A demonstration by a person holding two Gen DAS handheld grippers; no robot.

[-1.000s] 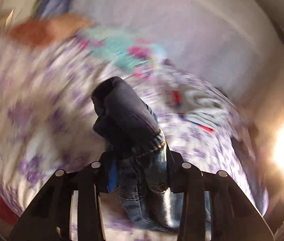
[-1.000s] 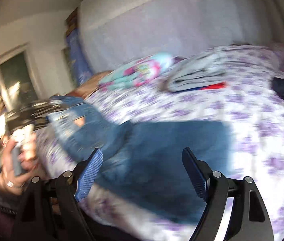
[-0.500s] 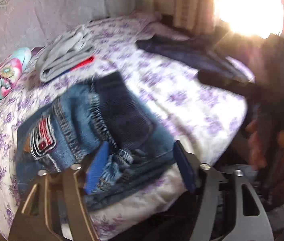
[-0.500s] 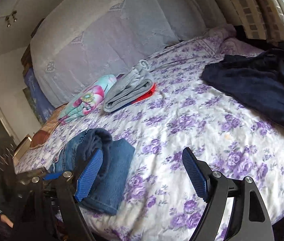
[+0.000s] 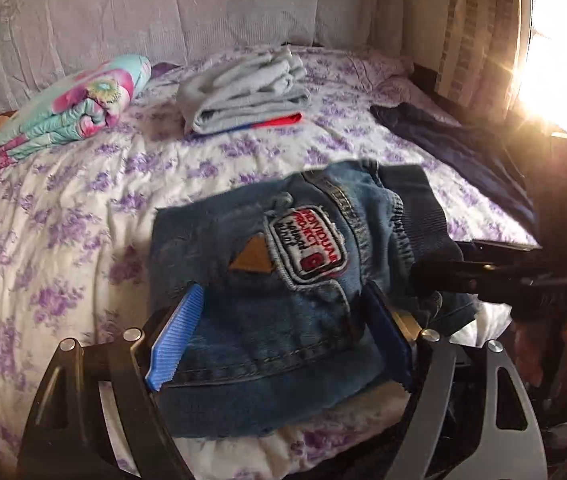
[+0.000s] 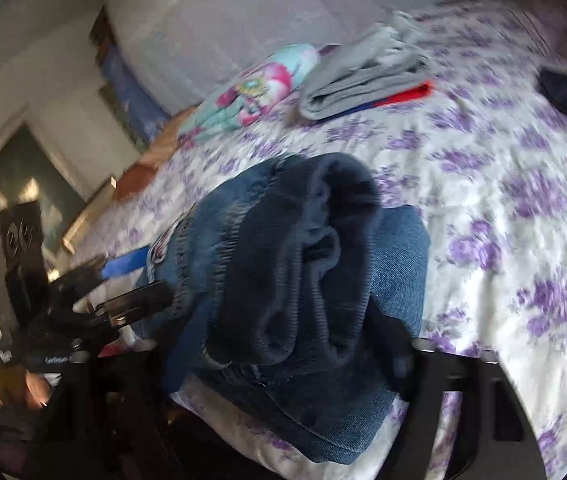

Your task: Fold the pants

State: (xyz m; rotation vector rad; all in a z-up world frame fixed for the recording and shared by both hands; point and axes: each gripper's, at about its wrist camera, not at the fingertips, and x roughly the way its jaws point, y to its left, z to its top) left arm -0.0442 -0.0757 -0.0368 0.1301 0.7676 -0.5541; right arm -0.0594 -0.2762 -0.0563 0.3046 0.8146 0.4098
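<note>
The left gripper (image 5: 283, 336) straddles the folded jeans (image 5: 283, 280) with jaws spread, apparently to pin the stack. The right gripper (image 6: 283, 344) at three o'clock looks spread around the ribbed waistband (image 6: 303, 260), though blur leaves its grip uncertain. The jeans lie on the bedspread (image 5: 63, 220) near its six o'clock edge.
</note>
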